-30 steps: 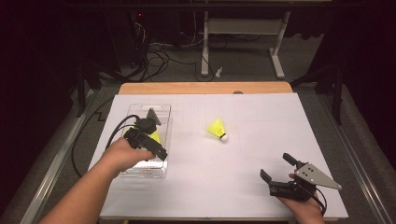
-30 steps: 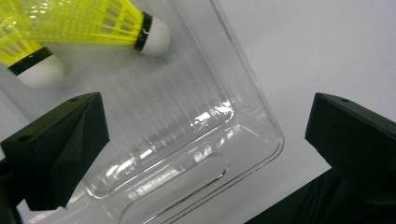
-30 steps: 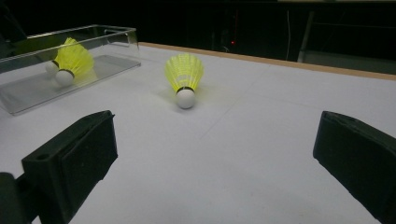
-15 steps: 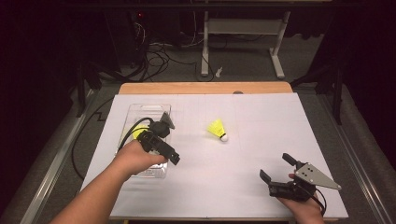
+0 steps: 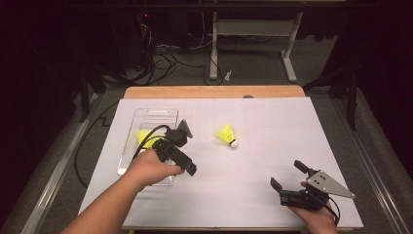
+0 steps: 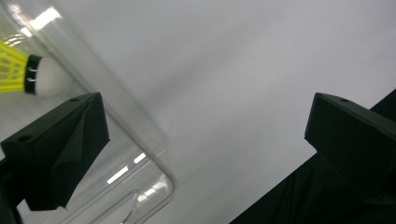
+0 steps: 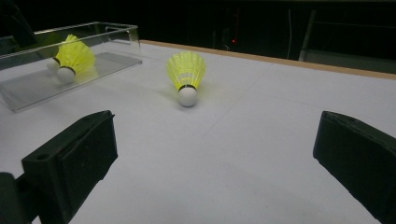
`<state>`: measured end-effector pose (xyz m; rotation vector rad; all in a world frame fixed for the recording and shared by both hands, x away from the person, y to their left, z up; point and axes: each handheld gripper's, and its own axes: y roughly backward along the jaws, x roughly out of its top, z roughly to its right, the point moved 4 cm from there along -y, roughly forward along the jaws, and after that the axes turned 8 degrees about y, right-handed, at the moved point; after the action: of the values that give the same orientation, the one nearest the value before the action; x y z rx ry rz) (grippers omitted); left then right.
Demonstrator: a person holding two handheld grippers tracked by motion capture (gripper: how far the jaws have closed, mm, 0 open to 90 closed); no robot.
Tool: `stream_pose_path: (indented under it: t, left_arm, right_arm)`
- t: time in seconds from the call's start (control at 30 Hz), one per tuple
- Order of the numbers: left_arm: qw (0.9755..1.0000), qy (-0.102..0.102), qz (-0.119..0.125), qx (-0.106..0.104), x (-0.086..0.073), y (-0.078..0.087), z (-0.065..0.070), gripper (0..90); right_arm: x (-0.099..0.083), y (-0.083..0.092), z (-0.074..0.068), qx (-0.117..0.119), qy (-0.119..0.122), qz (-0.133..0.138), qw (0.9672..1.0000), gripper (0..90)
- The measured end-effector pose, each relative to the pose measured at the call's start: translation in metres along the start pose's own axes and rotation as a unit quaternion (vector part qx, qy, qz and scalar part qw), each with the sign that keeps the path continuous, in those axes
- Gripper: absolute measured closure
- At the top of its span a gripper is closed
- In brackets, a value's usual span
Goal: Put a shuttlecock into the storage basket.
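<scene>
A yellow shuttlecock (image 5: 227,135) with a white cork tip lies on its side near the middle of the frame, on the white desk (image 5: 272,146), cork pointing lower right. A second yellow shuttlecock (image 5: 142,138) rests inside the clear plastic tray (image 5: 155,115) at centre left, well apart from the first.
</scene>
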<state>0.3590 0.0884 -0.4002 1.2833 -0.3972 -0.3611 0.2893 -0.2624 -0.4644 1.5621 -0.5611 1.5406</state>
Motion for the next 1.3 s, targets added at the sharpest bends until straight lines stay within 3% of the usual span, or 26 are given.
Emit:
stream_pose_path:
  t: [0.37,0.57,0.87,0.97,1.1,1.3]
  left_arm:
    - [0.9994,-0.031,-0.009,-0.01,0.004,-0.01,0.03,0.7]
    - [0.9995,-0.027,-0.009,-0.013,0.006,-0.011,0.031,0.7]
    - [0.999,-0.039,-0.008,-0.021,0.006,-0.014,0.035,0.8]
    - [0.9989,-0.039,-0.007,-0.025,0.006,-0.014,0.035,0.8]
    - [0.9989,-0.039,-0.006,-0.026,0.006,-0.014,0.035,0.8]
    - [0.9988,-0.041,-0.004,-0.026,0.005,-0.012,0.033,0.9]
  right_arm:
    - [0.0,0.0,0.0,0.002,0.002,-0.001,1.0,0.3]
    - [-0.001,-0.002,-0.002,0.002,0.001,-0.004,1.0,0.3]
    - [0.002,-0.013,-0.007,0.008,-0.005,-0.021,0.9998,0.3]
    - [0.01,-0.02,-0.008,0.007,-0.012,-0.021,0.9997,0.2]
    - [0.022,-0.034,-0.008,-0.002,0.004,-0.032,0.9995,0.3]
    - [0.032,-0.056,-0.007,0.002,0.006,-0.049,0.9988,3.4]
